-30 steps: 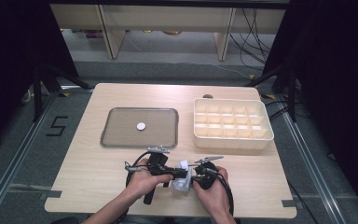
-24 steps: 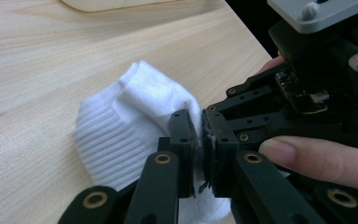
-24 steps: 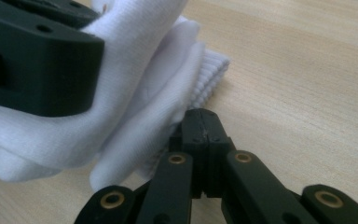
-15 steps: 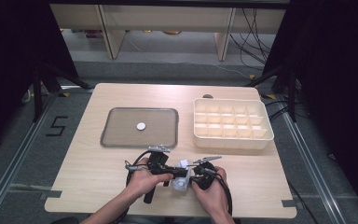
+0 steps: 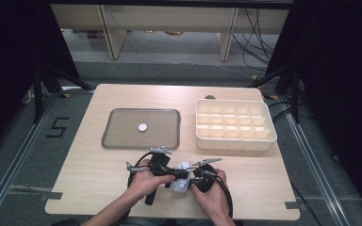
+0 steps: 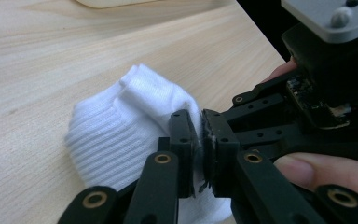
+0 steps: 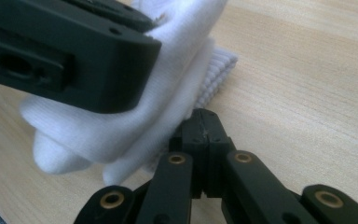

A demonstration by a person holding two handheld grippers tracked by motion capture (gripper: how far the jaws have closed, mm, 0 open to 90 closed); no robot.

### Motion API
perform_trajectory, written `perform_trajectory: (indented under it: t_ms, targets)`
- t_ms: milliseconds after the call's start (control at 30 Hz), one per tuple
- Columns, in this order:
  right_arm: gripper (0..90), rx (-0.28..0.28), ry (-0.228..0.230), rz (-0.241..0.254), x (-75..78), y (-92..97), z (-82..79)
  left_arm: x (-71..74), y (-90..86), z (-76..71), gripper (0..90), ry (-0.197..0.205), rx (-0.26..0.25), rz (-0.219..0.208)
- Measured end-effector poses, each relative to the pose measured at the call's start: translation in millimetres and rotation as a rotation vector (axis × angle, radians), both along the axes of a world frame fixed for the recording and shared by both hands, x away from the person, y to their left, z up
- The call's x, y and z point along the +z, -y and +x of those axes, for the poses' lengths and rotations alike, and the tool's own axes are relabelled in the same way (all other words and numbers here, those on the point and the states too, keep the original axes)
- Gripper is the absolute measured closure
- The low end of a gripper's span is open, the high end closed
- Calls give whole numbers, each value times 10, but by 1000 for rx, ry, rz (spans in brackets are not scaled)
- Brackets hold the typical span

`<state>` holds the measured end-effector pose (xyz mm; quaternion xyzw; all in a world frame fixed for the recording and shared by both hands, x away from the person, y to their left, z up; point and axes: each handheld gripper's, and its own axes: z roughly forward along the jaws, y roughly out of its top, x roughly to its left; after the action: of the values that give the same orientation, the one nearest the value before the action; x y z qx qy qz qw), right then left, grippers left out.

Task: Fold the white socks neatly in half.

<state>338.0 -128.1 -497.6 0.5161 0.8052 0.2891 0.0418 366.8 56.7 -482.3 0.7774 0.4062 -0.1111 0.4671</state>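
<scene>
A white sock [image 5: 181,182] lies bunched on the wooden table near its front edge, between my two hands. My left gripper [image 6: 200,122] is shut on a fold of the sock [image 6: 116,130]; white fabric shows between its pads. In the high view that left gripper [image 5: 170,174] reaches in from the left and my right gripper [image 5: 191,178] from the right. The right gripper [image 7: 200,116] is shut, its tips touching the edge of the sock [image 7: 168,107]. No fabric is visible between its jaws. The ribbed cuff rests on the wood.
A grey flat tray [image 5: 141,144] with a small white disc [image 5: 143,127] on it sits at mid-left. A cream box [image 5: 235,141] divided into several compartments stands at the right. Bare wood surrounds the hands; the table's front edge is close.
</scene>
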Motion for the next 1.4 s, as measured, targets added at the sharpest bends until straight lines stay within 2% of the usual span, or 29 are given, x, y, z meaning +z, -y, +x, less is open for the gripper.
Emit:
perform_trajectory:
  t_ms: [67,100,133,200,267,400,433,467,500,533,600,633,667,733,767,800,833,867,900,933,1033,1067,1133,1200,1267,1333,1400]
  targets:
    - [900,-8,-6,5,-1,-2,2,-8,12,-7,827,7,16,7]
    - [900,10,-4,-2,-1,15,9,-12,11,-5,828,7,13,17]
    - [897,-10,-22,14,16,2,5,-20,8,0,827,-1,3,15]
    - [885,-3,-23,24,16,29,24,-39,13,3,827,2,1,20]
    - [861,-10,-13,25,61,90,54,-51,14,4,827,2,-3,22]
    - [788,-77,28,67,250,252,142,-64,29,0,827,8,-7,32]
    - [771,-123,9,106,309,244,147,-61,36,-7,827,15,1,36]
    - [746,-96,39,113,360,303,217,-60,33,-5,827,14,-3,38]
    - [731,-138,-7,135,408,276,223,-59,32,-6,827,14,0,40]
    - [711,-139,-15,149,428,259,248,-58,33,-9,827,16,3,44]
    - [688,-117,-25,182,424,239,292,-64,33,-5,827,16,-12,37]
    - [670,-85,-19,235,396,219,338,-66,36,-7,827,18,-12,37]
    - [658,-85,-43,245,388,191,355,-68,37,-9,827,18,-13,37]
    - [644,-90,-36,208,356,154,399,-62,40,-22,827,24,2,52]
    - [637,-65,-36,230,327,152,428,-61,40,-23,827,27,2,54]
    - [636,-94,-67,221,332,127,428,-68,44,-25,827,32,5,46]
    - [638,-86,-71,234,321,116,440,-62,40,-24,827,29,-1,56]
    - [640,-82,-61,215,318,108,449,-70,38,-16,827,26,-17,43]
    - [651,-62,-62,221,304,95,460,-72,39,-17,826,27,-17,43]
    - [671,-53,-57,229,290,82,461,-72,41,-20,826,30,-14,44]
    - [767,-64,-46,206,265,58,449,-74,41,-22,825,33,-15,45]
    - [797,-52,-61,204,269,67,449,-73,42,-23,825,34,-17,45]
    - [832,-56,-52,188,270,78,444,-67,44,-28,820,44,-20,47]
    - [838,-48,-54,190,279,89,446,-56,49,-40,793,69,-29,44]
    - [839,-59,-56,171,281,90,451,-24,39,-82,714,94,-22,44]
    - [839,-50,-34,196,262,105,460,18,11,-136,674,122,-31,46]
    - [839,-64,-68,190,277,111,452,61,-21,-215,673,146,-41,43]
